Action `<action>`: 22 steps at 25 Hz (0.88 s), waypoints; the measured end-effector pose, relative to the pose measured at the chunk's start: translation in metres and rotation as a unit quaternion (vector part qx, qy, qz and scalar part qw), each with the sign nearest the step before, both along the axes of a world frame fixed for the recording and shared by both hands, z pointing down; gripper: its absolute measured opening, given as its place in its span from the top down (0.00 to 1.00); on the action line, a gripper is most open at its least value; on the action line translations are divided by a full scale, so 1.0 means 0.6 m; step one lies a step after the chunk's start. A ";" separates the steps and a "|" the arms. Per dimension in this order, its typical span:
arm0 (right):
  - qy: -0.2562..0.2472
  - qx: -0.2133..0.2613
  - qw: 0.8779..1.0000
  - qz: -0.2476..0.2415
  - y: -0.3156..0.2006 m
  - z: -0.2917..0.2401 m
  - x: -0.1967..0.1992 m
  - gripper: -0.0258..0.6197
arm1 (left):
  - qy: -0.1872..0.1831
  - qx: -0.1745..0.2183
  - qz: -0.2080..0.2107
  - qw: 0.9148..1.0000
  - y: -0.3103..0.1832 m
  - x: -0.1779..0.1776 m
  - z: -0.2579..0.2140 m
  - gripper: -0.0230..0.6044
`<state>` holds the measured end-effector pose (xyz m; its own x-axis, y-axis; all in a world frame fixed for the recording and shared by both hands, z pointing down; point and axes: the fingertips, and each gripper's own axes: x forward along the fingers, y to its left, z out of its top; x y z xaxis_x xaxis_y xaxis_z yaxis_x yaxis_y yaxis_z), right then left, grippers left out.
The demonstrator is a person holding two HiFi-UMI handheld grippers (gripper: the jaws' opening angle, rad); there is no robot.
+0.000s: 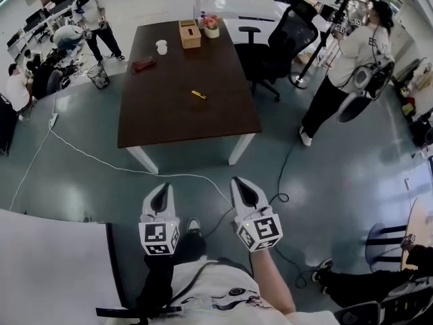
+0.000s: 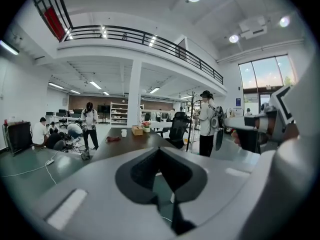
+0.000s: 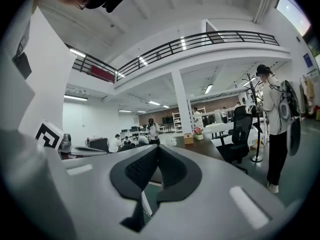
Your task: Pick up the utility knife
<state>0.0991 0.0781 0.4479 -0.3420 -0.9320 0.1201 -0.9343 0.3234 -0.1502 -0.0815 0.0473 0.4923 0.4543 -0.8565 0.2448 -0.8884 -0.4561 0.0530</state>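
Observation:
The utility knife [image 1: 197, 95] is a small yellow thing lying on the dark brown table [image 1: 155, 124], near its middle, in the head view. Both grippers hang over the floor well short of the table's near edge. My left gripper [image 1: 162, 189] and my right gripper [image 1: 242, 183] sit side by side, both shut with nothing in them, pointing toward the table. In the left gripper view the left gripper [image 2: 160, 151] has its jaws together, and the table [image 2: 130, 139] shows far ahead. The right gripper [image 3: 157, 148] shows the same in its own view. The knife cannot be made out in either gripper view.
On the table's far end stand a tissue box [image 1: 189, 34], a white cup [image 1: 161, 47], a flower pot [image 1: 212, 27] and a red thing [image 1: 143, 64]. A black office chair [image 1: 277, 42] stands right of the table, a person [image 1: 352, 59] beyond it. A white cable [image 1: 101, 160] crosses the floor.

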 end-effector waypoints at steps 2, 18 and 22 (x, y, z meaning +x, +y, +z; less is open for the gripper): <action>-0.001 0.004 1.000 -0.002 -0.056 -0.005 -0.013 0.96 | 0.003 0.000 0.000 1.000 -0.048 -0.013 -0.002 0.97; -0.056 -0.111 0.992 -0.020 -0.330 0.105 -0.008 0.96 | 0.011 -0.053 0.019 0.998 -0.304 -0.010 0.028 0.97; -0.068 -0.133 0.988 -0.034 -0.444 0.148 0.021 0.96 | 0.004 -0.068 0.000 0.998 -0.401 0.003 0.053 0.97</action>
<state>0.1115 -0.1882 0.5364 -0.4324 -0.8478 0.3069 -0.8770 0.3164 -0.3617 -0.0798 -0.1936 0.5238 0.4568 -0.8159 0.3545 -0.8877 -0.4441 0.1218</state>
